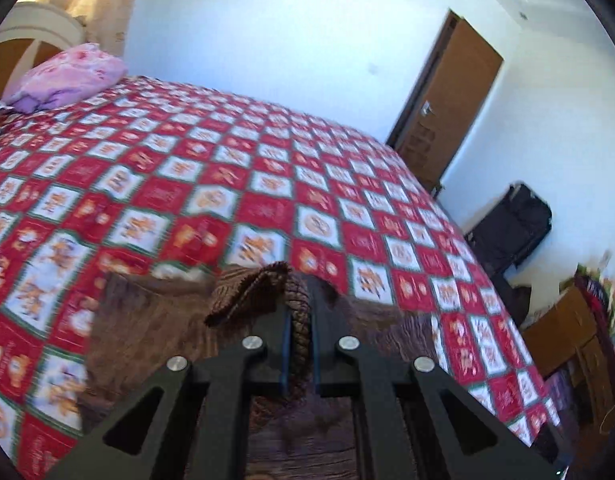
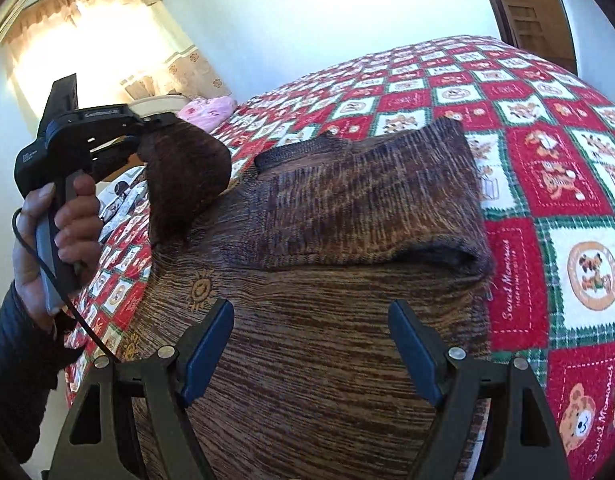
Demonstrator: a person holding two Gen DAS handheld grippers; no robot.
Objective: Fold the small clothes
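Right wrist view: left gripper (image 2: 147, 136) at nine o'clock is clenching a sweater (image 2: 307, 320) sleeve; right gripper (image 2: 311, 344) is hovering released above it.

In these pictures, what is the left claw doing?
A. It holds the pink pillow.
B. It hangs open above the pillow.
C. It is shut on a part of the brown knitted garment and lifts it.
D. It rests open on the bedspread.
C: the left claw pinches a fold of the brown knitted garment, raised off the bedspread.
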